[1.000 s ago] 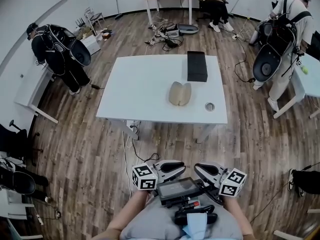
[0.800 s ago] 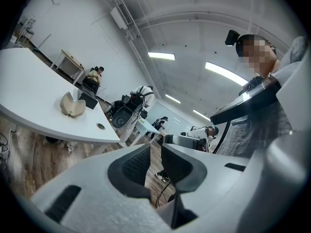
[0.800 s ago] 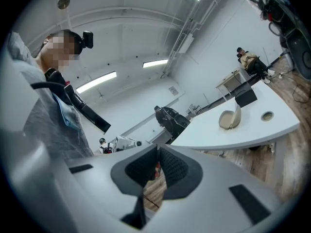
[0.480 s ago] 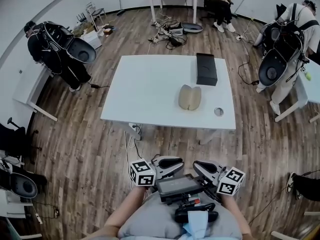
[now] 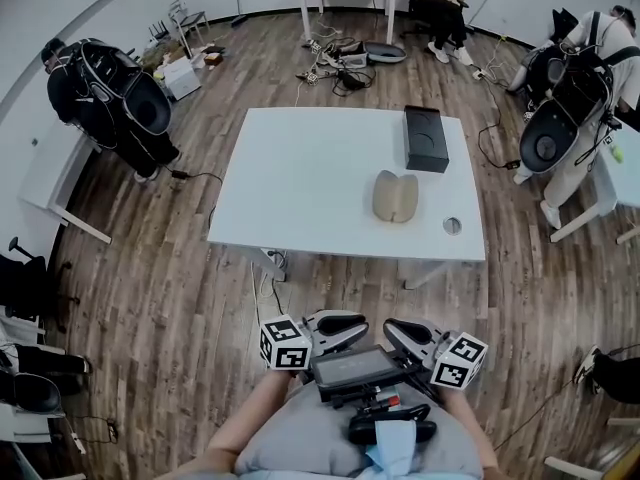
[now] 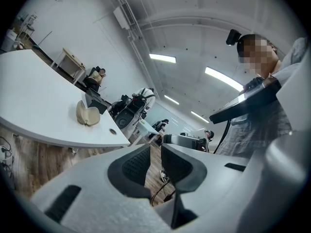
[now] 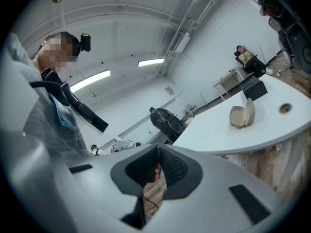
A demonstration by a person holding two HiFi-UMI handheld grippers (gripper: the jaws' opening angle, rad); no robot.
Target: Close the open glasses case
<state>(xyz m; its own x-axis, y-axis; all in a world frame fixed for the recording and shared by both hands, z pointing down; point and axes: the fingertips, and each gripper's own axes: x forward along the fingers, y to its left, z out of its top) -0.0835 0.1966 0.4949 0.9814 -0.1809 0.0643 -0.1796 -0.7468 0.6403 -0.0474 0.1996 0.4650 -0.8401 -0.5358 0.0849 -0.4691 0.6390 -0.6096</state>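
White table (image 5: 300,188) is my reference, everything else is placed off it.

Two people stand on the floor clear of the table: one (image 5: 105,98) off its left end, one (image 5: 585,78) off its right end. Both carry bulky gear.

Black box (image 5: 426,138) lies flat on the table near the far right corner.

Left tongs (image 6: 155,155) are off the table, short of its near edge, close in at my chest over the wood floor (image 5: 180,298). They're released: narrow gap between the pads, nothing in it.

Right tongs (image 7: 157,161) are also short of the near edge, just beside the left ones. They're clenched, pads together at the tips, empty (only floor shows behind them).

Glasses case (image 5: 396,196) sits on the right half of the table, between the box and the near edge, touching neither. It's beige and open, both shells spread side by side.

A small round port (image 5: 452,226) is set in the table top near the near right corner, just beside the case.
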